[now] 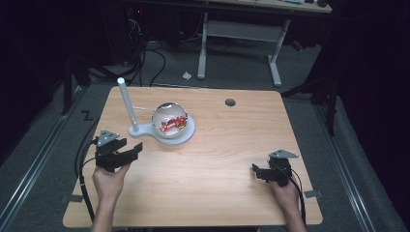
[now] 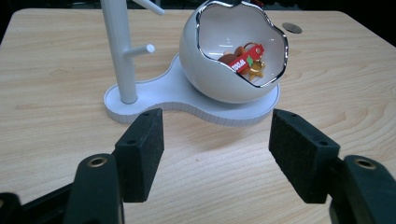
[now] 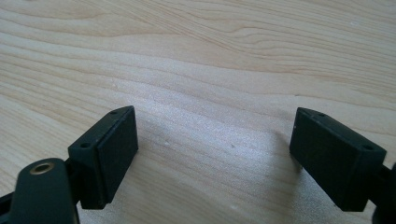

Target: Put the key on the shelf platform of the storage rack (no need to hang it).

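Note:
A white egg-shaped bowl [image 1: 169, 121] [image 2: 224, 60] with a silver rim stands on a white base [image 1: 186, 134] [image 2: 187, 100] beside an upright white post [image 1: 126, 104] [image 2: 119, 51] with short pegs. Inside the bowl lies a red tag with small brown and gold trinkets [image 1: 173, 124] [image 2: 245, 60]. My left gripper [image 1: 126, 152] [image 2: 217, 151] is open, low over the table just in front of the base, holding nothing. My right gripper [image 1: 258, 171] [image 3: 215, 158] is open too, over bare wood at the front right, far from the stand.
The wooden table [image 1: 217, 159] has a round grommet hole [image 1: 230, 102] [image 2: 292, 27] at the back. Beyond it are a grey floor, cables and another desk's white legs [image 1: 203, 43]. Wood between the two grippers is bare.

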Demonstrator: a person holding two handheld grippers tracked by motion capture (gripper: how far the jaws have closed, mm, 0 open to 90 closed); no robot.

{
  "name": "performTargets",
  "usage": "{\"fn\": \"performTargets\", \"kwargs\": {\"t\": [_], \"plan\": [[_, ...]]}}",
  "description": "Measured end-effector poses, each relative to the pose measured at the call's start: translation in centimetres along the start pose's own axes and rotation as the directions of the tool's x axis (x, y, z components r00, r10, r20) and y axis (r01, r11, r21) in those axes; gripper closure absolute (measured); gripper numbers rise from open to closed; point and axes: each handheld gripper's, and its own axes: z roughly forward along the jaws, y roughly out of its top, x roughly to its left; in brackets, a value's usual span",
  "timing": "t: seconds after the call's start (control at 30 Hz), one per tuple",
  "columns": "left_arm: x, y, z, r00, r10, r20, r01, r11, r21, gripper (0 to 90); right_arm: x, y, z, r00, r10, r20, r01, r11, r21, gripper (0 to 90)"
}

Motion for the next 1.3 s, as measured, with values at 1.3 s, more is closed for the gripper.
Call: {"fn": "performTargets", "kwargs": {"t": [1.3], "plan": [[1.3,-3.1,-0.3,0.9991,-0.041,-0.007,0.041,0.9945,0.097,35.2,0.0,0.0,0.0,1.0000,0.000,0.001,0.000,1.000,0.000,15.2]]}}
